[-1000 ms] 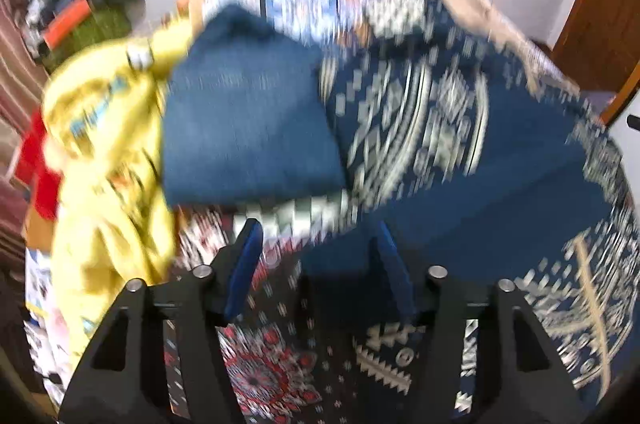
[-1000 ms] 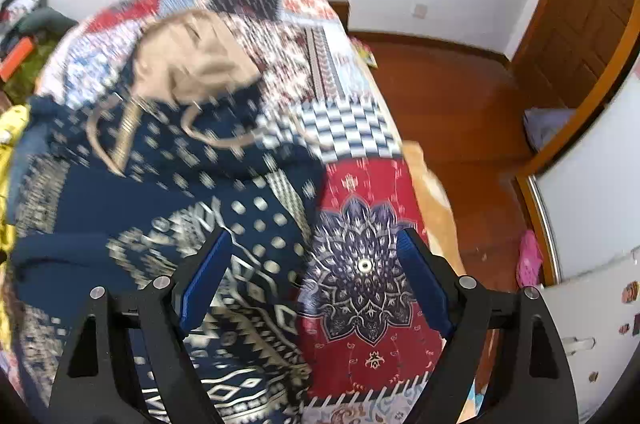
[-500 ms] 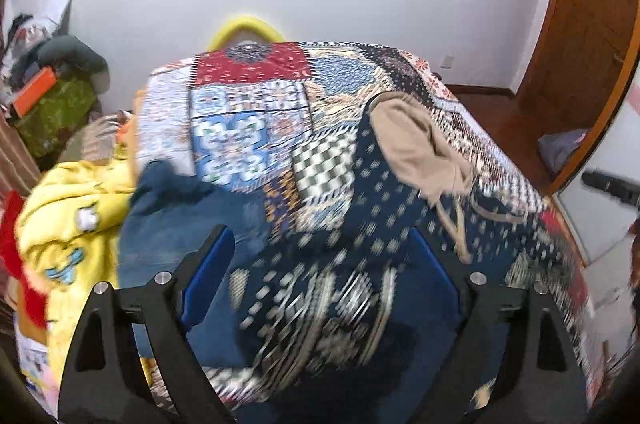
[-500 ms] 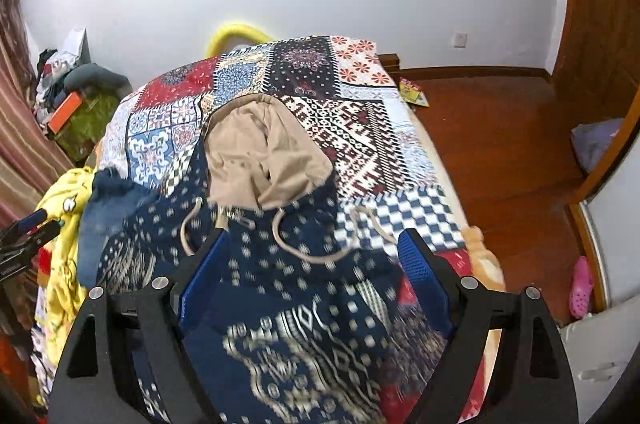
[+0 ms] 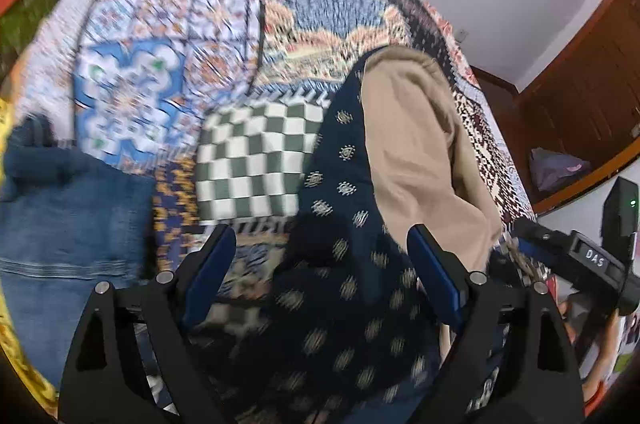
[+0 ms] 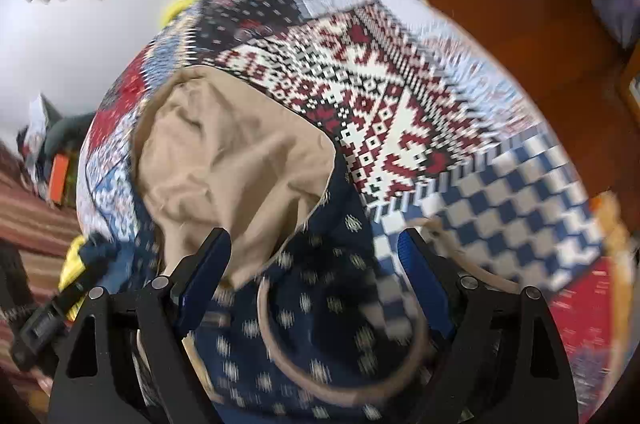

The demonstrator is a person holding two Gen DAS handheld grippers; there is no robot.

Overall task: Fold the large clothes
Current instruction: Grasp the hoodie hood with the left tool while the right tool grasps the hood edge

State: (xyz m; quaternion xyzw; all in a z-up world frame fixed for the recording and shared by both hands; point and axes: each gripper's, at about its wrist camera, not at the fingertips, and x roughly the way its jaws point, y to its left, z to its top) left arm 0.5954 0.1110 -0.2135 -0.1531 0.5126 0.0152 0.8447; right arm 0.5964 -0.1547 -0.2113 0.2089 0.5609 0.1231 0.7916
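One short label reads "DAS"; we find no other legible writing.

In the left wrist view we read the white capital letters "DAS" on a small dark plate (image 5: pixel 595 258) set on the black body of the right gripper (image 5: pixel 576 256), which reaches in from the right edge of that picture. Just above it, on a black box (image 5: pixel 621 212), we see a small green light, which is a dot and not a character. In the right wrist view the black body of the left gripper (image 6: pixel 38 324) shows at the lower left, too blurred for us to read any lettering there. The patchwork bedspread (image 6: pixel 400 72) carries only patterns, no words.
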